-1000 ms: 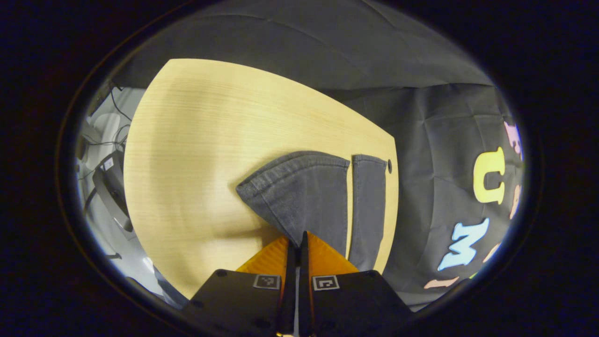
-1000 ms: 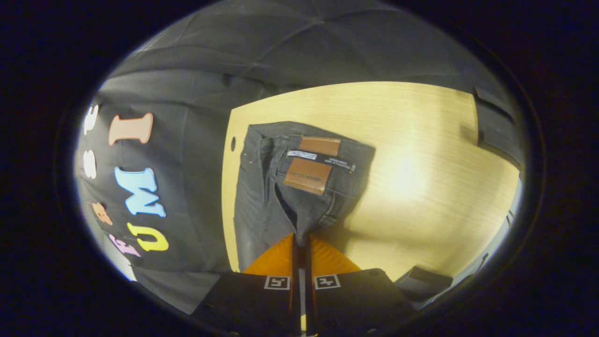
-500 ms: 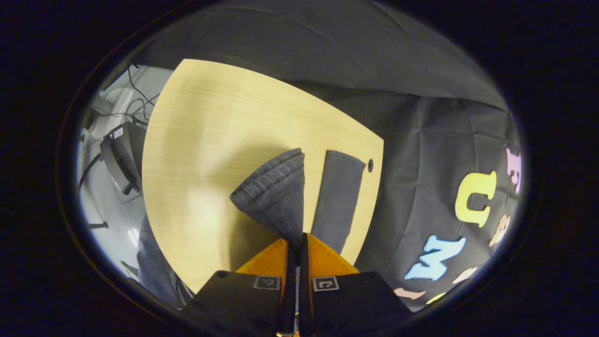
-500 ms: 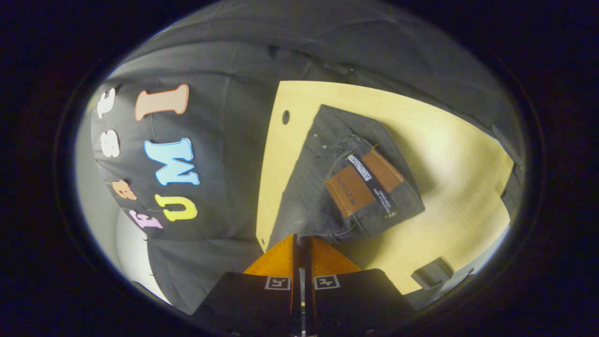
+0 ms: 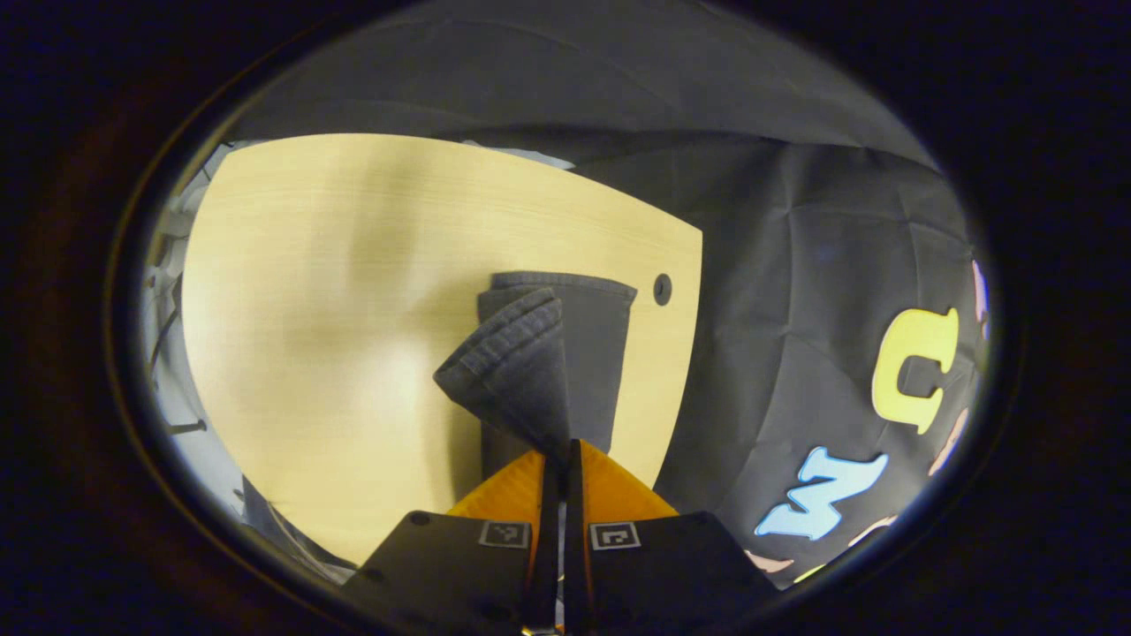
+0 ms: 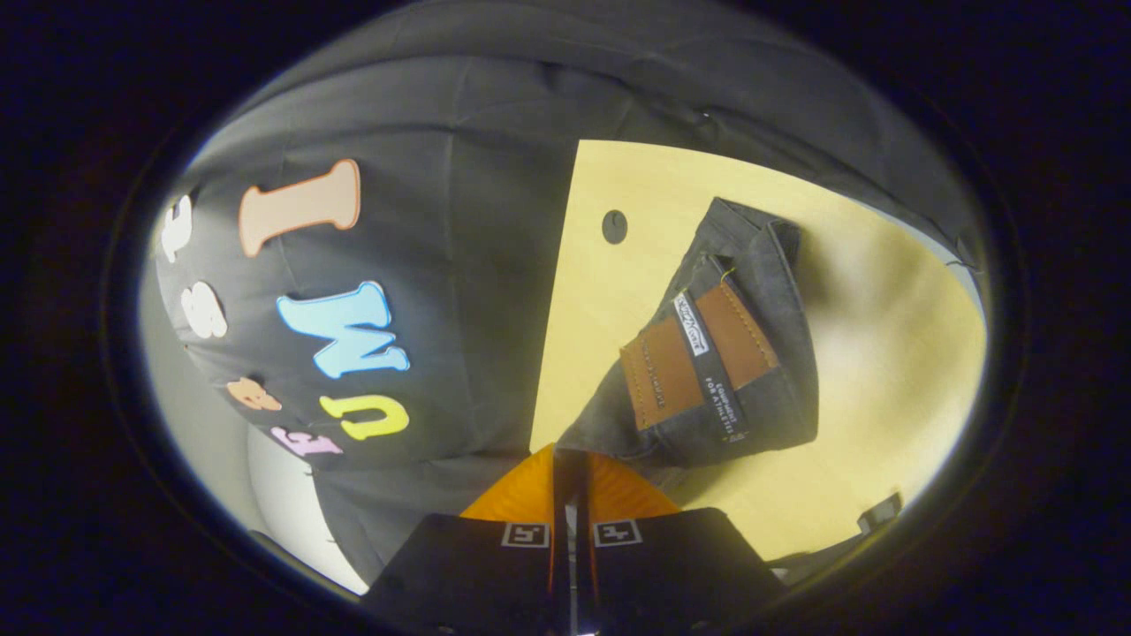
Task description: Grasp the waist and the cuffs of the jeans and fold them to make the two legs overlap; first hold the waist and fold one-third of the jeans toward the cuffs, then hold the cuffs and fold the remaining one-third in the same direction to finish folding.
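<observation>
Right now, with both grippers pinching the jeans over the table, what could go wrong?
The left gripper pinches only a corner of the lifted cuff, so the denim might slip free. That cuff hangs twisted over the lower leg, so the hems may land misaligned. The jeans lie near the table edge by the waist, so they could slide off.

We see the jeans (image 5: 565, 353) as dark grey denim — matt, coarse-woven, with a stitched hem. Their waist patch (image 6: 698, 358) looks like smooth brown leather. The table (image 5: 353, 265) is pale wood-grain, faintly glossy. Each claw (image 5: 562, 459) has ribbed orange plastic fingers (image 6: 610, 490) — matt black bodies behind.
</observation>
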Action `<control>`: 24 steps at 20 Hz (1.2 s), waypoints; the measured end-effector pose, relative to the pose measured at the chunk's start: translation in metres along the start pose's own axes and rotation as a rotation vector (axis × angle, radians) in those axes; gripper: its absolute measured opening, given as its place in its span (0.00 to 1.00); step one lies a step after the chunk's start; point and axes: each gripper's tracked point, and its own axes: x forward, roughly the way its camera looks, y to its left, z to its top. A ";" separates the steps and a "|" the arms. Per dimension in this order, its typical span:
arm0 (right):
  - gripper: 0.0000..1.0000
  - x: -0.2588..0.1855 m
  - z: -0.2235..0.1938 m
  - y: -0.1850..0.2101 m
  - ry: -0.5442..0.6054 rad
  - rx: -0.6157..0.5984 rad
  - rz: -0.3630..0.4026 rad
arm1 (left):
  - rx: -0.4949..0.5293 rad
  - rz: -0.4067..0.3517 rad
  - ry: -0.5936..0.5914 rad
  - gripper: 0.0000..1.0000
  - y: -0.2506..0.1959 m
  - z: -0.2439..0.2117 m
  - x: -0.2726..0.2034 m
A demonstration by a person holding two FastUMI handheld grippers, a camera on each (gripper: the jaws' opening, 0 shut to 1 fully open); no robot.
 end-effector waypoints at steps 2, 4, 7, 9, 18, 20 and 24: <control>0.02 0.024 0.022 0.002 -0.023 0.037 -0.024 | 0.036 0.030 0.007 0.11 -0.011 0.006 0.036; 0.02 0.050 0.037 -0.004 -0.039 0.036 -0.050 | 0.057 0.049 0.024 0.06 -0.017 0.011 0.067; 0.03 0.082 0.056 -0.013 -0.061 0.049 -0.069 | 0.097 0.050 0.039 0.06 -0.024 0.017 0.102; 0.04 0.099 0.066 -0.030 -0.079 0.060 -0.098 | 0.129 0.042 0.048 0.11 -0.029 0.019 0.122; 0.40 0.125 0.076 -0.041 -0.193 -0.006 -0.074 | 0.305 -0.025 0.033 0.55 -0.055 0.006 0.145; 0.70 0.115 0.071 -0.045 -0.206 -0.086 -0.099 | 0.367 -0.004 0.000 0.77 -0.053 0.012 0.139; 0.91 0.084 0.059 -0.045 -0.254 -0.223 -0.132 | 0.462 0.003 -0.043 0.91 -0.057 0.005 0.118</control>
